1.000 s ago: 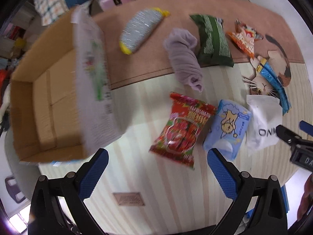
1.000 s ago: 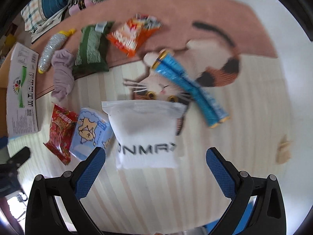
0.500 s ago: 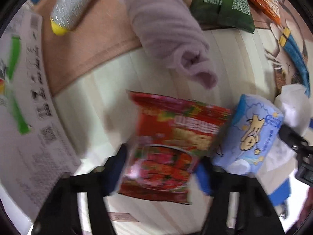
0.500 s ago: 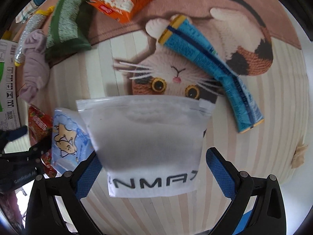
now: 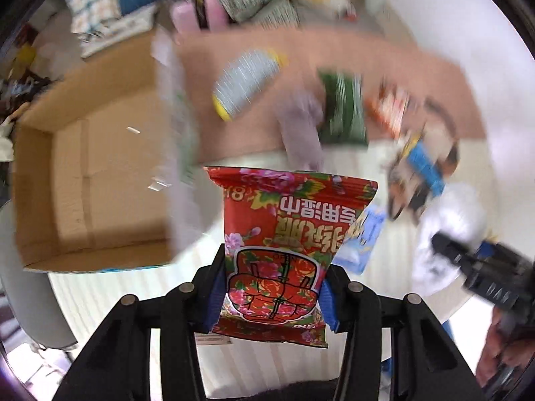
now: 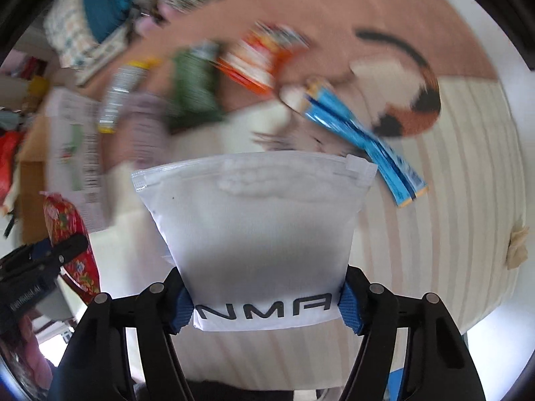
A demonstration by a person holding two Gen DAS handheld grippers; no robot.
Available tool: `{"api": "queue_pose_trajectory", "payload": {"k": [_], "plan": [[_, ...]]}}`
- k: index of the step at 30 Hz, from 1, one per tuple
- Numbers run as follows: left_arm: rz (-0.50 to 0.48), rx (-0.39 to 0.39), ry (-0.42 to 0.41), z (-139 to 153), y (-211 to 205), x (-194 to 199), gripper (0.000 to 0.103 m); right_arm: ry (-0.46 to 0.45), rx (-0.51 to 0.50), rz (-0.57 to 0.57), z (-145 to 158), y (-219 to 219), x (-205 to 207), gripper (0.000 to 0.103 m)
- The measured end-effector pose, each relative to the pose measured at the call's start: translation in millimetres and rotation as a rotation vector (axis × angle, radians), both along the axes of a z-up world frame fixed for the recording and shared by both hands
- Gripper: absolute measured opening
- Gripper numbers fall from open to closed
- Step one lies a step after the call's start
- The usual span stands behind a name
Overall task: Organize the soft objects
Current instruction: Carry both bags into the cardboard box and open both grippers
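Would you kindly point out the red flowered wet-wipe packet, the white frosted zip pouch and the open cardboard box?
Red flowered wet-wipe packet [image 5: 281,234]: left wrist view, printed front.
White frosted zip pouch [image 6: 260,227]: right wrist view, middle of its face.
Open cardboard box [image 5: 100,183]: left wrist view, inside floor.

glossy plastic red packet [image 5: 277,254], matt frosted white pouch [image 6: 257,234] — plain brown cardboard box [image 5: 90,180], striped woven mat [image 6: 451,234].

1. A cat-patterned rug [image 6: 411,100] in cream stripes and a brown band covers the floor.
2. Blurred clutter [image 5: 254,6] lies beyond the rug's far edge.
3. White floor [image 6: 501,33] borders the rug.
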State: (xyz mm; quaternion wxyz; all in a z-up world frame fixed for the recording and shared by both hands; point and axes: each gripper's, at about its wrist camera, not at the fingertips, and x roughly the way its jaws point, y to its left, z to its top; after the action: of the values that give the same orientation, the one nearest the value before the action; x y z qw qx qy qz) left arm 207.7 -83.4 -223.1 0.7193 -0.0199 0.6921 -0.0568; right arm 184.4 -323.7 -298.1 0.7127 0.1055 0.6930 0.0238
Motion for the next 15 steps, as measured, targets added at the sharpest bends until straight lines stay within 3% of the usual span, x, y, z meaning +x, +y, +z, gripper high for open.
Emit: {"api": "queue_pose_trajectory", "payload": {"k": [4, 8, 10, 15], "plan": [[0.073, -0.01, -0.092, 61, 66, 26, 0.044, -0.08, 0.123, 0.031, 76, 55, 17, 0.072], [0.154, 0.016, -0.109, 69, 139, 54, 0.044, -0.115, 0.217, 0.075, 112, 139, 42, 0.072], [0.189, 0.035, -0.092, 61, 170, 67, 0.044, -0.118, 0.207, 0.102, 113, 186, 67, 0.072], [0.281, -0.041, 0.018, 22, 245, 97, 0.044, -0.059, 0.164, 0.156, 83, 294, 110, 0.072]]}}
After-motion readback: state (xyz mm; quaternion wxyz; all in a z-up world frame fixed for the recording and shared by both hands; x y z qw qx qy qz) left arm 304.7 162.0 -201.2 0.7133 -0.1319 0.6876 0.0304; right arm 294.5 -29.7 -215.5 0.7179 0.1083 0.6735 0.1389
